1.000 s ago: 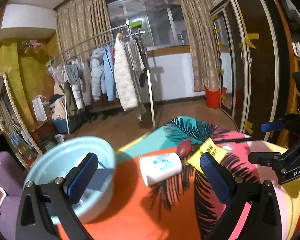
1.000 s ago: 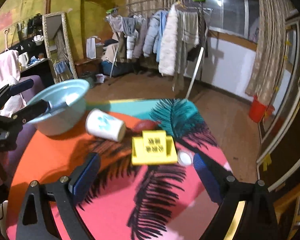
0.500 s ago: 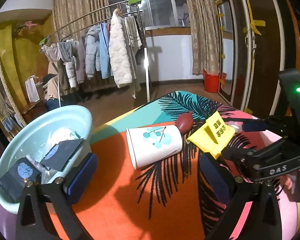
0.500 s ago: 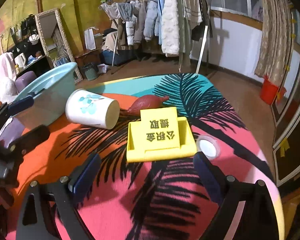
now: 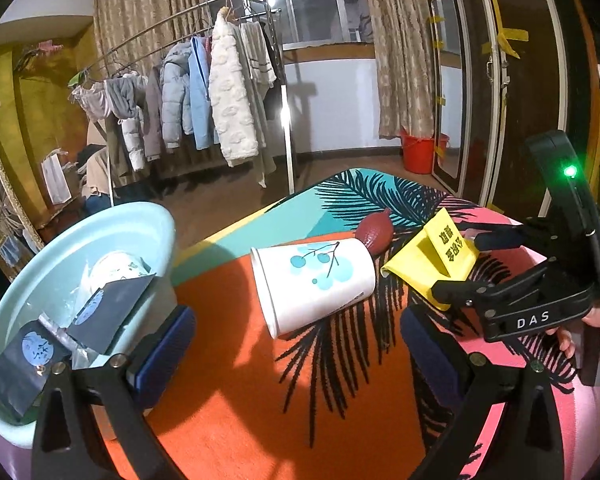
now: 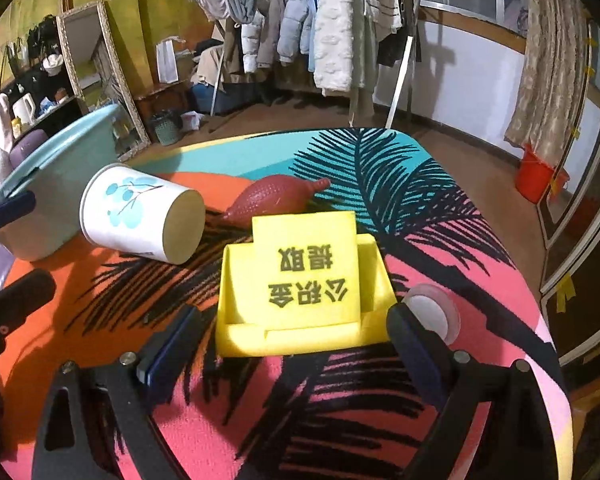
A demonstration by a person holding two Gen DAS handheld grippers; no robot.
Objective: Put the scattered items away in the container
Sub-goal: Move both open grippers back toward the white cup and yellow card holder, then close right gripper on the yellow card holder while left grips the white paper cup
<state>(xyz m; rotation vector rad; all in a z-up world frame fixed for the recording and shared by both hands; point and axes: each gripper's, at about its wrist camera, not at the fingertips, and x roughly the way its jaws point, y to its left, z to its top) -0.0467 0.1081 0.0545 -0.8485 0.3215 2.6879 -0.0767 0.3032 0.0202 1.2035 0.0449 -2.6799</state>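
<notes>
Lying just ahead of wide-open, empty right claw (image 6: 288, 344): yellow plastic sign stand (image 6: 304, 284), long axis crosswise. Gaping empty too: left claw (image 5: 296, 340), facing tipped white paper cup (image 5: 314, 280).

Both wrist views look low across the table (image 5: 260, 420) (sharing the cup (image 5: 314, 280)).

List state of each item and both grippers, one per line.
paper cup: on its side, on the table
yellow sign stand: upright, between the right gripper's fingers, not gripped
red bulb: lying behind the stand
white round disc: flat, beside the stand
blue basin: upright, holds dark packets
left gripper: open, empty
right gripper: open
</notes>
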